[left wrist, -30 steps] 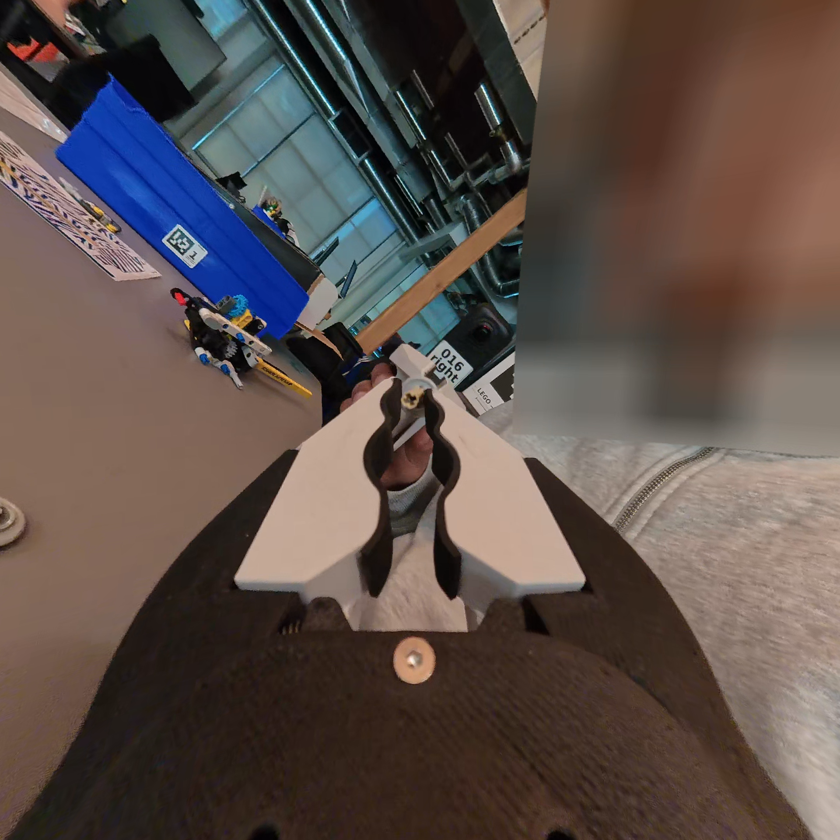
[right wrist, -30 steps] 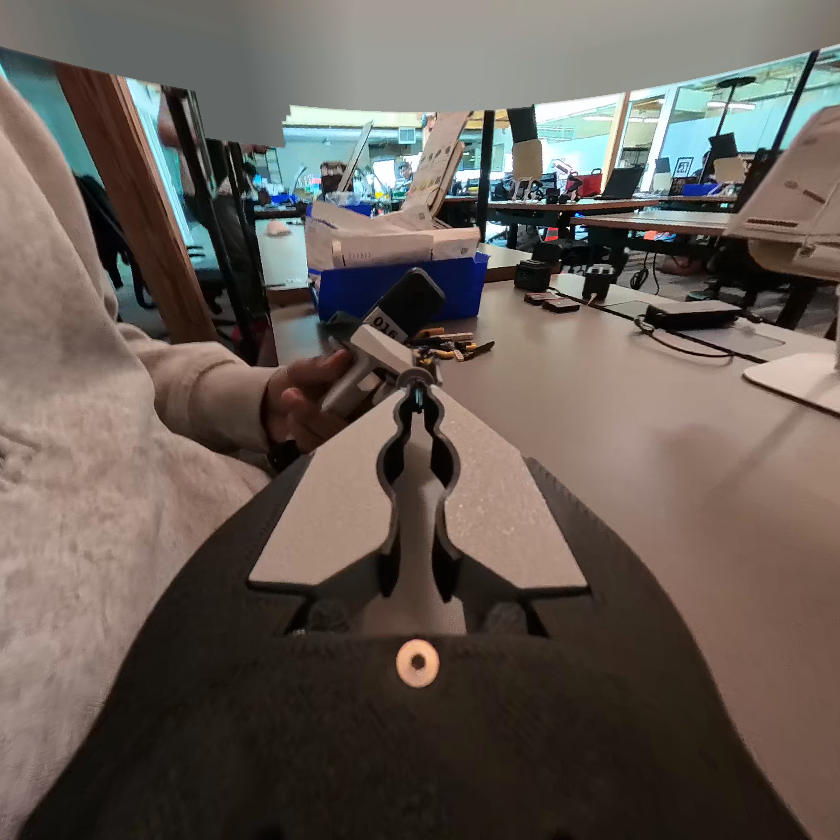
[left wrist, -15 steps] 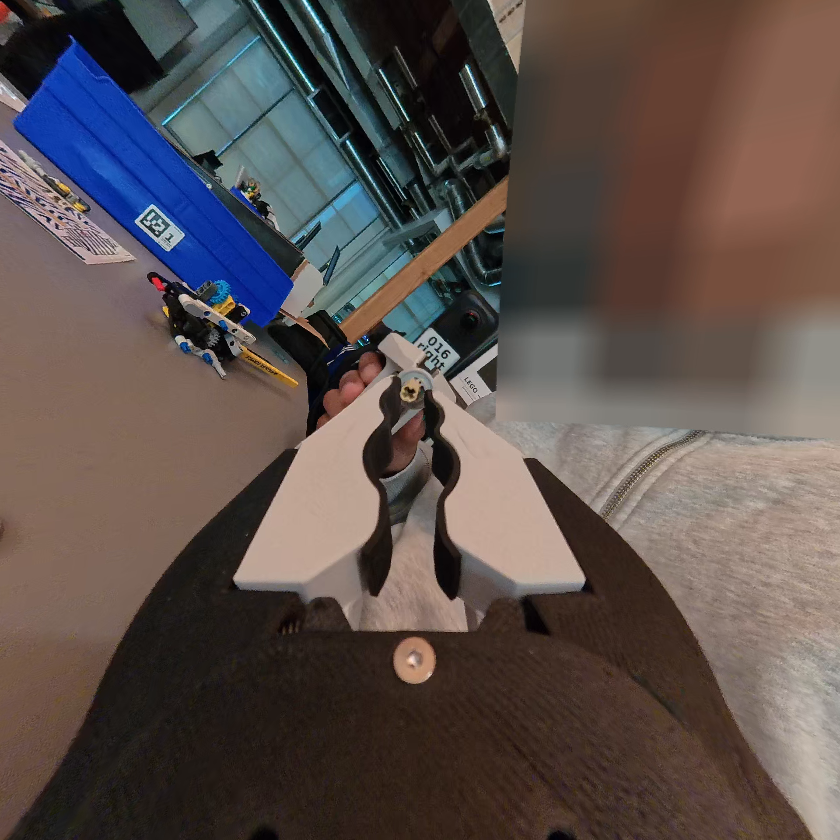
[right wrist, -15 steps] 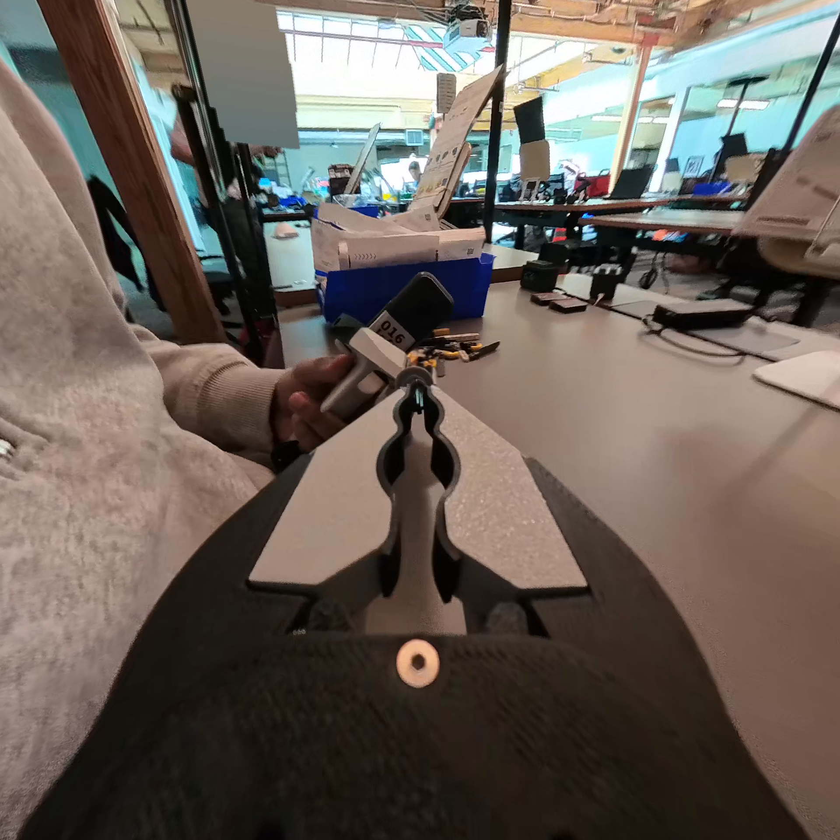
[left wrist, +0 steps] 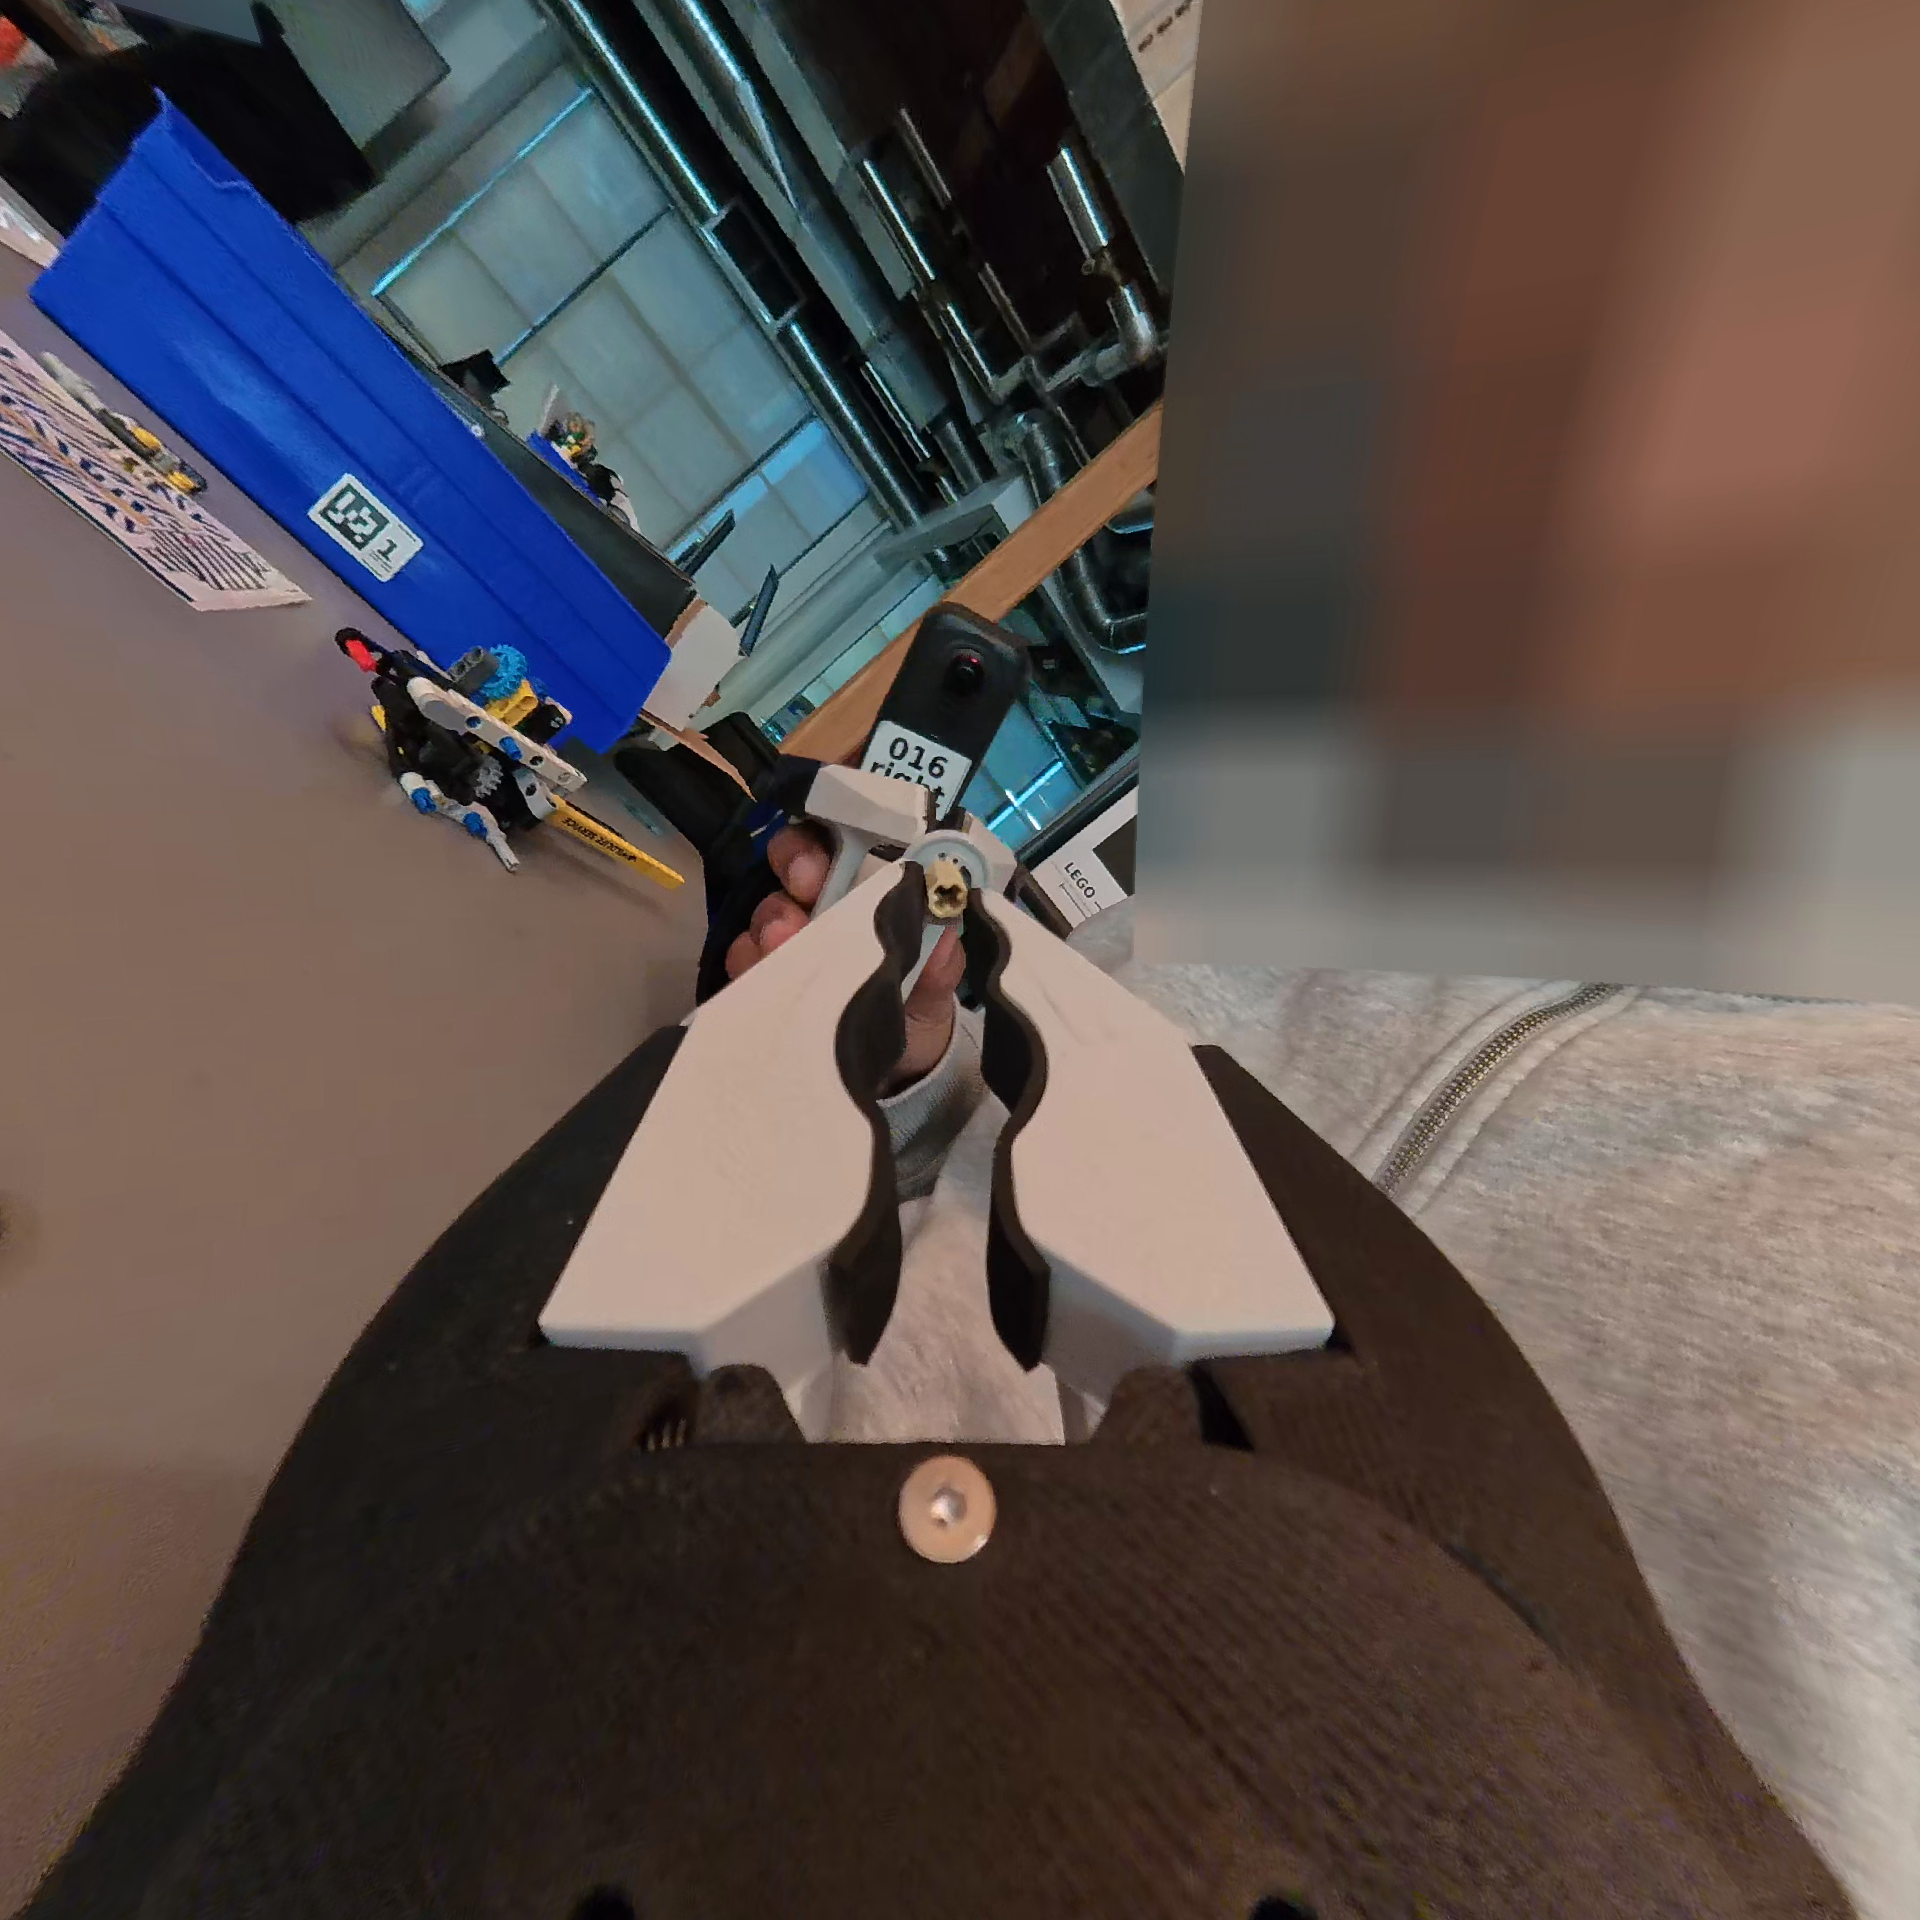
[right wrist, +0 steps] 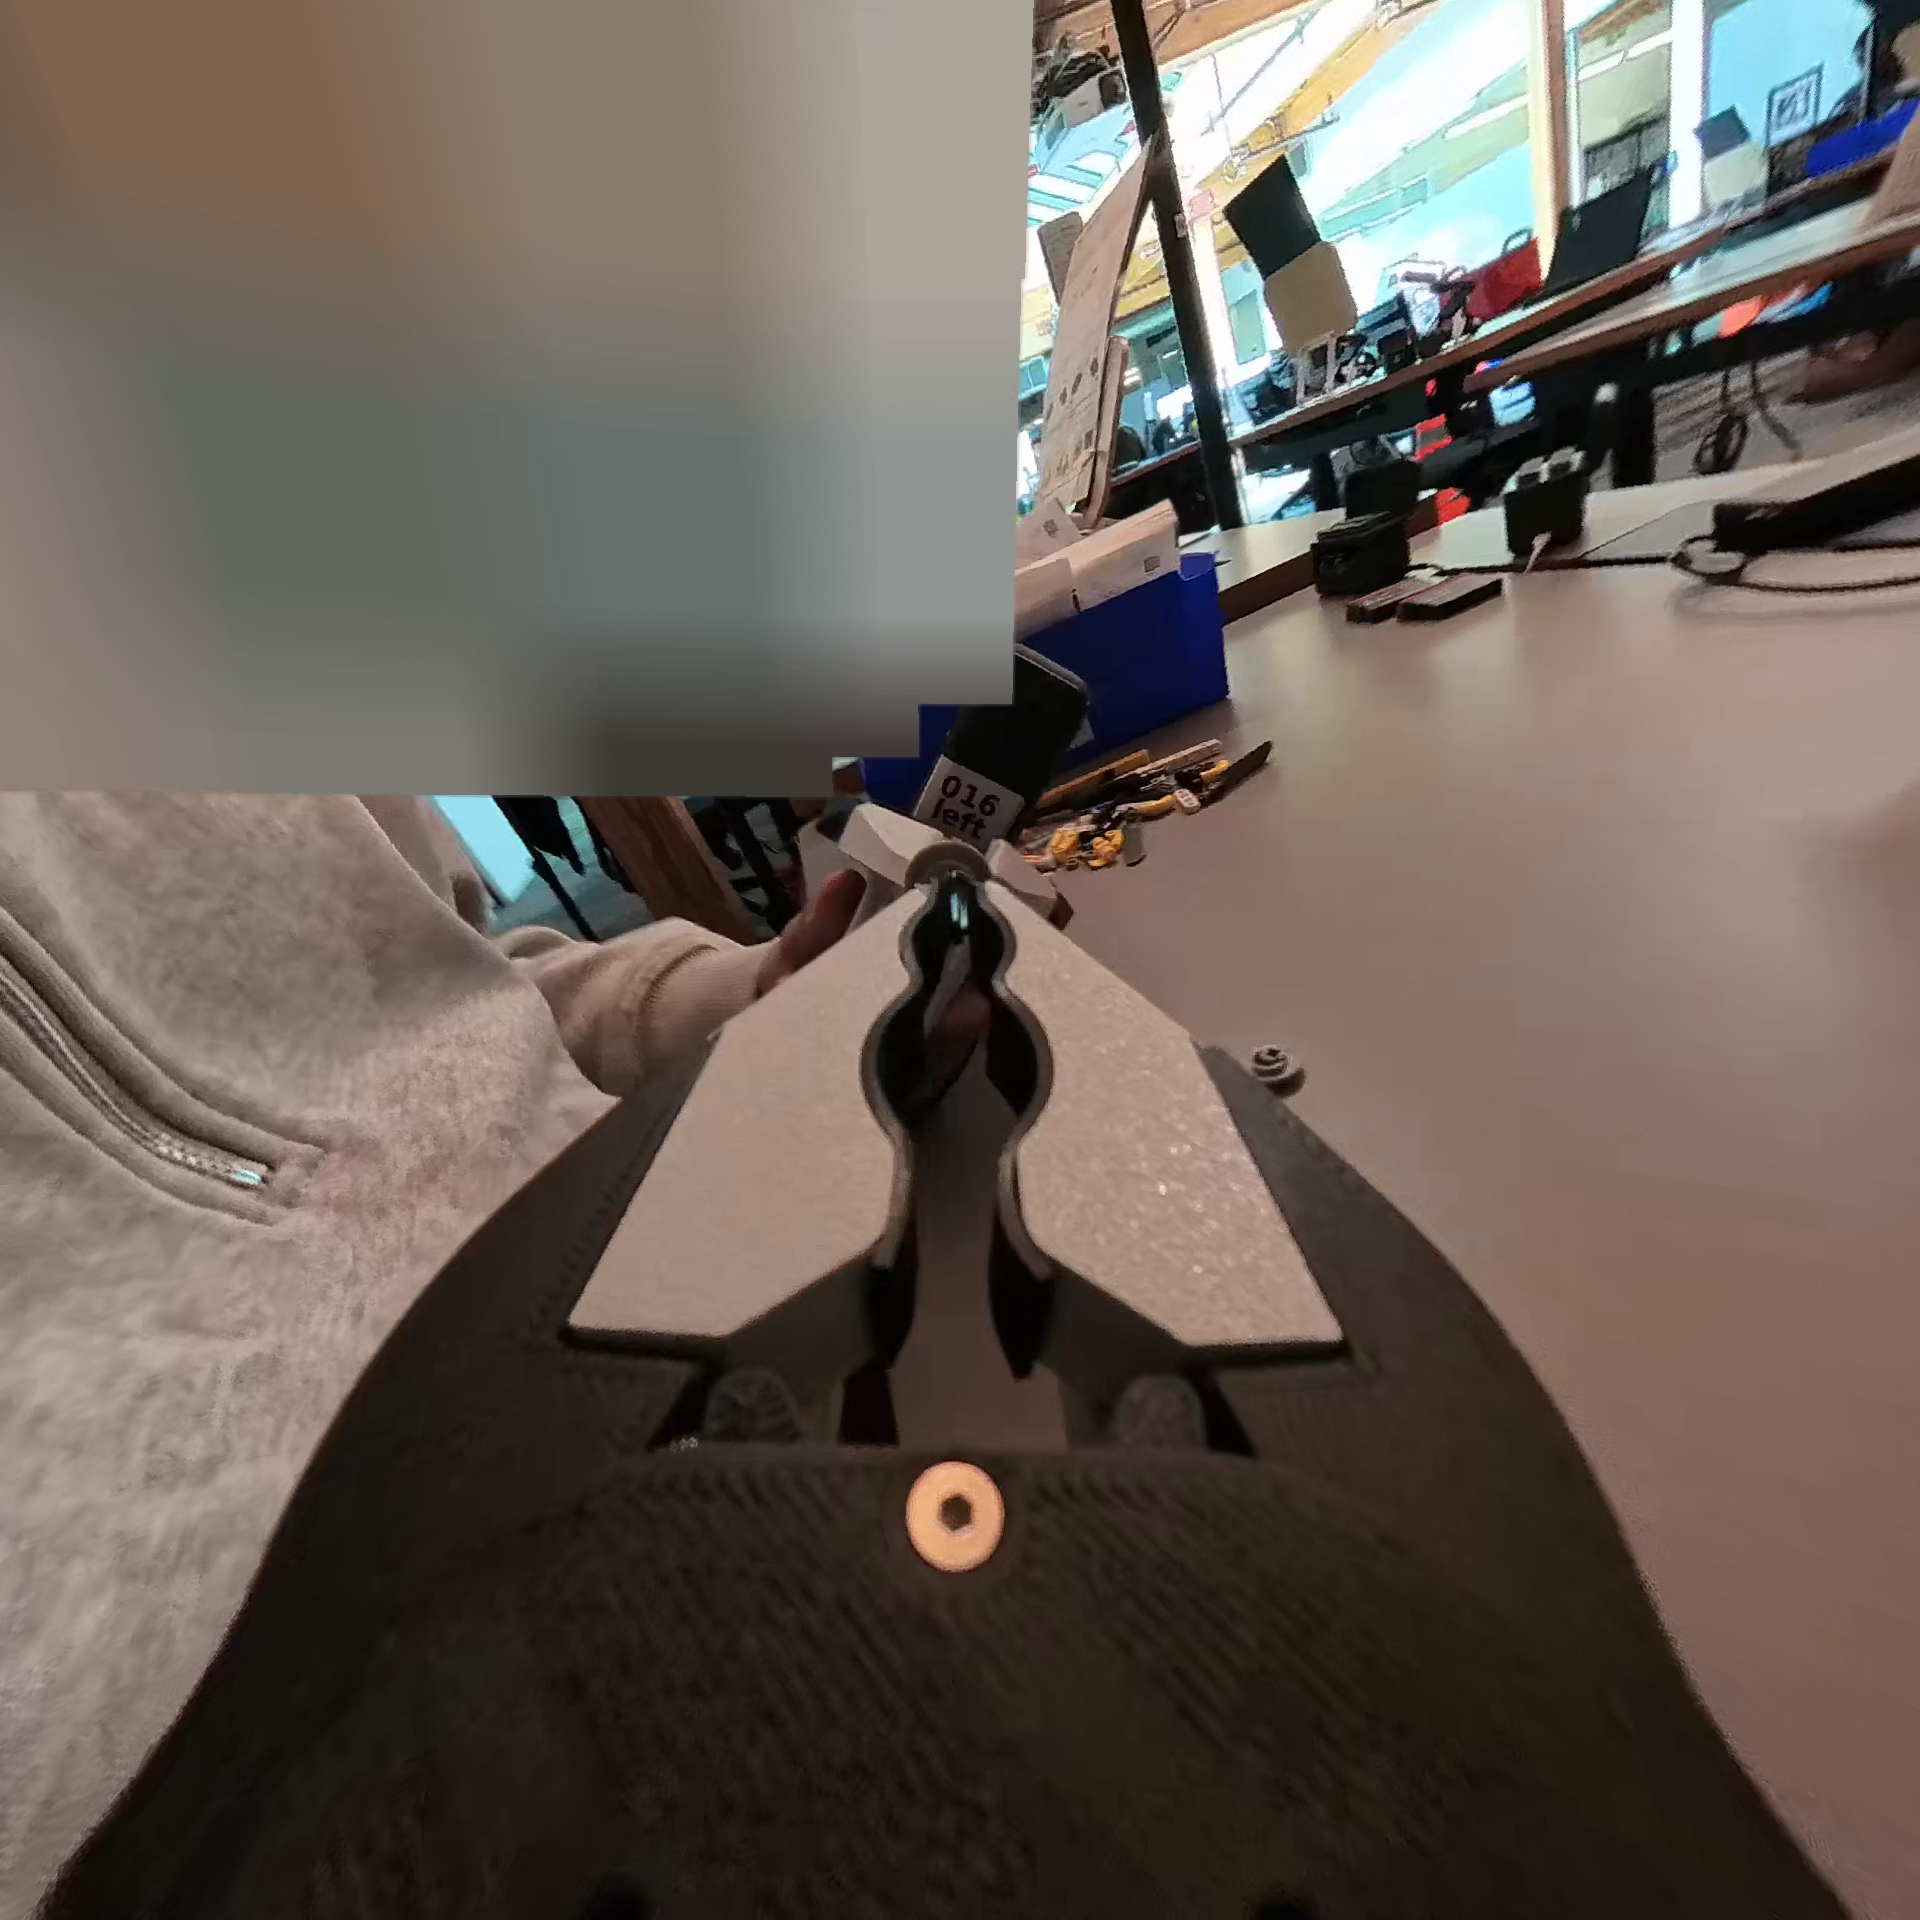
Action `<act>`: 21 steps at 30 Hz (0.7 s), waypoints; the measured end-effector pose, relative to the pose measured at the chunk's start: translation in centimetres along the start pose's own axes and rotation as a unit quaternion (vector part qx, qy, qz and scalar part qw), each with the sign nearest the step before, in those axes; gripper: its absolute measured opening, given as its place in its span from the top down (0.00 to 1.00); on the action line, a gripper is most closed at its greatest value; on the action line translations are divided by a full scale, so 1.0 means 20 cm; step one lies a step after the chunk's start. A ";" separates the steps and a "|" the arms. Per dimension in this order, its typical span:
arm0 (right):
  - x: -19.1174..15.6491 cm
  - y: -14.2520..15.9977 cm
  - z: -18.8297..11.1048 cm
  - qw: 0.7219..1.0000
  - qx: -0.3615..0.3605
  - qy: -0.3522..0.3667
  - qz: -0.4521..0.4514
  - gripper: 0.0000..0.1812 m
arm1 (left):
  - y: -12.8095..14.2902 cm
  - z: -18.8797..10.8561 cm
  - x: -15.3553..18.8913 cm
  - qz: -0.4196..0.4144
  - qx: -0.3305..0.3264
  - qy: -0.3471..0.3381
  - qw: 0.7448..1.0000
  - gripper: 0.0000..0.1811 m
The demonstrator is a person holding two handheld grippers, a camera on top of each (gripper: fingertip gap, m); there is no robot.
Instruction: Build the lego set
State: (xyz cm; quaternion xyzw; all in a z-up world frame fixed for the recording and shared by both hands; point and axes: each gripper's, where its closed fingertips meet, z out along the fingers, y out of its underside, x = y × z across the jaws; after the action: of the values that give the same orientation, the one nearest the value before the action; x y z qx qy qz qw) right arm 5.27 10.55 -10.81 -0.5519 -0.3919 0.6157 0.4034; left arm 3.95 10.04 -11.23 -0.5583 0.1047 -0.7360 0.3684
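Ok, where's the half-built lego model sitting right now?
In the left wrist view the lego model sits on the grey table, upper left, just in front of the blue bin and clear of both grippers.

small lego pieces held at the tips, part-built model on the table

a tan peg [left wrist: 947, 896] with a cross-shaped end sits pinched at the tip of the left hand-held gripper [left wrist: 948, 914], ringed by a pale grey round piece [left wrist: 943, 850]. the part-built lego model [left wrist: 473, 746], black, white, yellow and blue, lies on the table [left wrist: 260, 935] just beside a blue bin. loose yellow and black pieces [right wrist: 1132, 805] lie scattered on the table.
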 end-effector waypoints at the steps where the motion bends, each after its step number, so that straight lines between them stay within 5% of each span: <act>1: 0.00 0.00 0.00 1.000 0.005 -0.006 0.021 0.99 | 0.00 0.00 0.00 0.006 0.001 -0.001 1.000 0.98; 7: 0.01 -0.01 -0.01 0.995 0.023 -0.031 0.092 0.99 | 0.00 0.01 0.01 0.033 0.003 -0.010 0.999 0.97; 21: 0.01 -0.01 -0.01 0.998 0.016 -0.023 0.061 0.99 | -0.01 0.00 0.01 0.027 0.008 -0.003 1.000 0.97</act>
State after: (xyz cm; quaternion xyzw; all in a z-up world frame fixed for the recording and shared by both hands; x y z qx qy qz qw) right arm 5.40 10.75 -10.67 -0.5543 -0.3567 0.6577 0.3646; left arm 3.76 10.06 -10.99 -0.5543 0.1126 -0.7251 0.3927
